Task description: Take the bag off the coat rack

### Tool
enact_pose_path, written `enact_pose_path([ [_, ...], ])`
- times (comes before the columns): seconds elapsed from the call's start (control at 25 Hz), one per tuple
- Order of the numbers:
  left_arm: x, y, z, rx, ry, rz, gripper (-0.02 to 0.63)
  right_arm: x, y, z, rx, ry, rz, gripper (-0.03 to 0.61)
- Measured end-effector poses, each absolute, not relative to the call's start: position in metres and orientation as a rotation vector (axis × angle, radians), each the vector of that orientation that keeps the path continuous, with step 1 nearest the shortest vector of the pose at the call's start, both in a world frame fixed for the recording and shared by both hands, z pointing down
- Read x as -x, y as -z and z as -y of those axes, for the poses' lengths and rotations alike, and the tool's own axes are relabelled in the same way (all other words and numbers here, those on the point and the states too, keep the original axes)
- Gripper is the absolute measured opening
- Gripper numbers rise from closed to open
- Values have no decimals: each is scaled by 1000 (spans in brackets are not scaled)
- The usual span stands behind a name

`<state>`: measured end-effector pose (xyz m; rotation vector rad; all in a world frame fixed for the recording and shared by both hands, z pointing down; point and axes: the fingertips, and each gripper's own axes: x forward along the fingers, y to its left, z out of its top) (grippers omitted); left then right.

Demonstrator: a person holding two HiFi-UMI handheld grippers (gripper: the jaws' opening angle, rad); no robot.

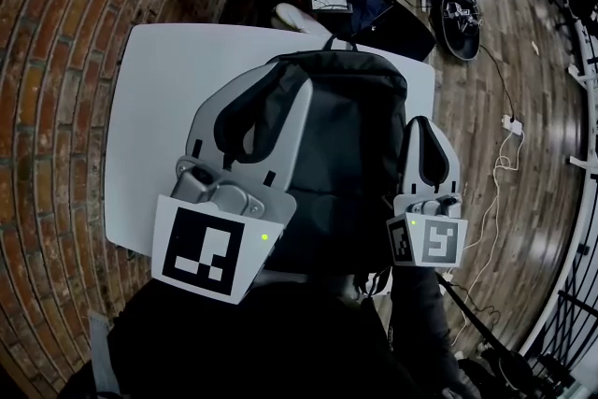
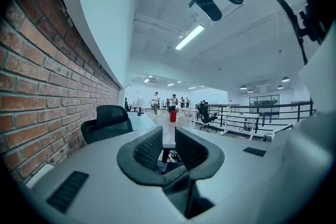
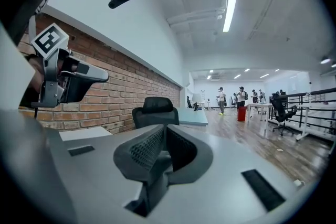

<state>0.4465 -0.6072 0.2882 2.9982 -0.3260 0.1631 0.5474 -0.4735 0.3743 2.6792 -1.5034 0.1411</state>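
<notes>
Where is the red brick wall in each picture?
Head view: the brick wall curves down the left edge.
Left gripper view: the wall fills the left side.
Right gripper view: the wall runs left of the middle.
Shared landmark: black chair beside it, both gripper views.

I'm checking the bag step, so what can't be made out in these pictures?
Coat rack: in no view.
Backpack bottom: head view, covered by the person's dark clothing.
Backpack's support: head view, top-down angle hides whether it rests on the white table.
Distant people: both gripper views, too small.
</notes>
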Motion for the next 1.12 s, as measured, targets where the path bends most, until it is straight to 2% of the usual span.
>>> enact_pose_path([
  [1.12,-423,-251,546,-3100,-53,252,74,-499,-300,432,-2694,48,1596,8],
])
